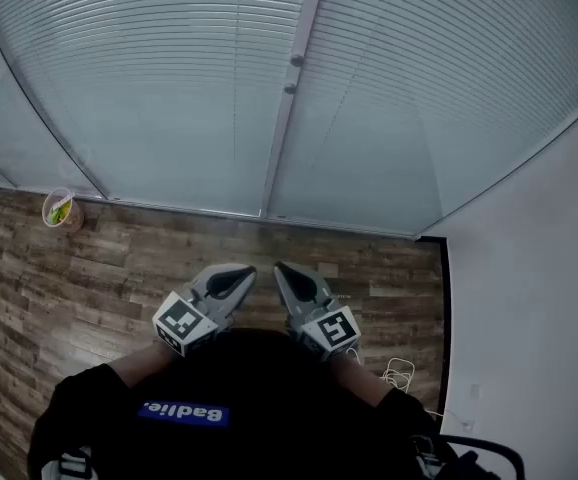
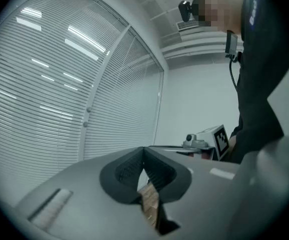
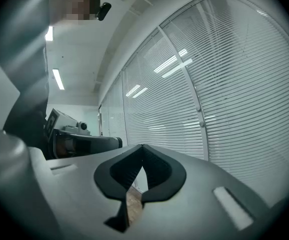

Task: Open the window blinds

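Note:
The closed white slat blinds (image 1: 169, 78) sit behind glass panels on both sides of a grey mullion (image 1: 281, 133) that carries two small round knobs (image 1: 296, 61). My left gripper (image 1: 241, 273) and right gripper (image 1: 283, 270) are held side by side close to my body, well short of the window, both shut with nothing between the jaws. In the left gripper view the gripper (image 2: 144, 153) points level with the blinds (image 2: 39, 99) and knobs (image 2: 87, 110) to its left. In the right gripper view the gripper (image 3: 142, 150) has the blinds (image 3: 234, 94) and knobs (image 3: 199, 111) to its right.
A clear cup (image 1: 59, 209) with something green in it stands on the wood-pattern floor (image 1: 119, 278) by the window's left part. A white wall (image 1: 539, 298) closes the right side, with a loose white cable (image 1: 399, 373) at its foot.

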`<action>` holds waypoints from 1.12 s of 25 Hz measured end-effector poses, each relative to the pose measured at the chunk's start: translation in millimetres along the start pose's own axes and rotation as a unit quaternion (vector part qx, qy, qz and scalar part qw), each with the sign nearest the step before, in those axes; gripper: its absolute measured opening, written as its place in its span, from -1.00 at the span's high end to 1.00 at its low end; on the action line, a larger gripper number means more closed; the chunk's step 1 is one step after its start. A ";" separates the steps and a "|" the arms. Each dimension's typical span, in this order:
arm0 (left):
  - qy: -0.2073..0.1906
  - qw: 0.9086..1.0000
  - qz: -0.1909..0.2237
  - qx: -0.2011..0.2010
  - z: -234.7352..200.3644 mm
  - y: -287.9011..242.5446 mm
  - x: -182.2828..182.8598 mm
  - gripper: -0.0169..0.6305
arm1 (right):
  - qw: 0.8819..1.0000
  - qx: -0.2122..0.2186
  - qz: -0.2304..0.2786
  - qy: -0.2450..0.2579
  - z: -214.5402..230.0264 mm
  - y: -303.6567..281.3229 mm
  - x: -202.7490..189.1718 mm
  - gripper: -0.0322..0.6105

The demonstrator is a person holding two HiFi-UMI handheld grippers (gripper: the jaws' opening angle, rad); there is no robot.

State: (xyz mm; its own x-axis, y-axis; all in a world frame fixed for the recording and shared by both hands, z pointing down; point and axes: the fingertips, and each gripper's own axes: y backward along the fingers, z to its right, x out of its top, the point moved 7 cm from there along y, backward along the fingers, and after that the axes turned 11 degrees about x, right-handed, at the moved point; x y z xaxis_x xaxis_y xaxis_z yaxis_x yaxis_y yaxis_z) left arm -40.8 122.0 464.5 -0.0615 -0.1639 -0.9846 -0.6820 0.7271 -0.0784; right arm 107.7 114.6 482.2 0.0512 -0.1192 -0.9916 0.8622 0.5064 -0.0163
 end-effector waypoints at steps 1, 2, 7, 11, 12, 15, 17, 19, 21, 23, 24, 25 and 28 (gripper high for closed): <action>0.000 1.000 0.000 0.000 -1.4 0.1 -0.3 0.95 | 1.000 0.000 -0.003 0.000 -0.2 -1.4 -0.5 0.89; -0.001 1.000 0.000 -0.001 -2.6 0.4 -0.3 0.95 | 1.000 0.000 -0.005 -0.001 -0.8 -3.0 0.1 0.89; -0.001 1.000 0.001 -0.004 -4.8 4.1 2.4 0.95 | 1.000 0.000 0.009 -0.007 -7.9 -9.8 12.0 0.89; 0.000 1.000 0.002 -0.006 -6.2 6.0 1.8 0.95 | 1.000 -0.003 0.012 -0.007 -8.0 -8.4 6.8 0.89; -0.001 1.000 0.002 -0.007 -6.0 6.7 1.6 0.95 | 1.000 -0.003 0.013 -0.006 -8.5 -7.9 6.6 0.89; -0.001 1.000 0.002 -0.008 -6.3 6.1 -1.4 0.95 | 1.000 -0.006 0.016 -0.005 -9.2 -8.7 8.3 0.89; -0.001 1.000 0.001 -0.009 -6.0 4.7 -2.2 0.95 | 1.000 -0.007 0.016 -0.004 -8.5 -8.2 7.8 0.89; -0.002 1.000 0.001 -0.010 -3.9 4.8 -1.0 0.95 | 1.000 -0.007 0.017 -0.003 -9.8 -6.3 9.9 0.89; -0.002 1.000 0.000 -0.010 -2.5 4.1 -1.0 0.95 | 1.000 -0.007 0.017 -0.003 -10.3 -4.6 10.2 0.89; -0.002 1.000 -0.002 -0.010 -1.5 1.9 -0.8 0.95 | 1.000 -0.008 0.017 -0.004 -8.6 -2.5 9.3 0.89; -0.001 1.000 -0.002 -0.009 -0.9 0.4 -0.3 0.95 | 1.000 -0.010 0.016 -0.005 -6.9 -0.9 8.4 0.89; -0.001 1.000 -0.003 -0.009 -0.1 -1.2 0.4 0.95 | 1.000 -0.011 0.015 -0.006 -5.0 0.9 8.2 0.89; -0.002 1.000 -0.003 -0.006 3.6 -7.6 1.5 0.95 | 1.000 -0.011 0.013 0.000 1.2 6.1 10.0 0.89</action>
State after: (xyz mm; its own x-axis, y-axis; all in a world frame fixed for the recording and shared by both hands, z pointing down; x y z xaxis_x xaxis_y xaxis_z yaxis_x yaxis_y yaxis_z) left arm -33.0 118.7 463.0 -0.0533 -0.1656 -0.9848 -0.6917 0.7174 -0.0832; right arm 114.1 115.4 472.3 0.0745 -0.1063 -0.9915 0.8495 0.5275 0.0073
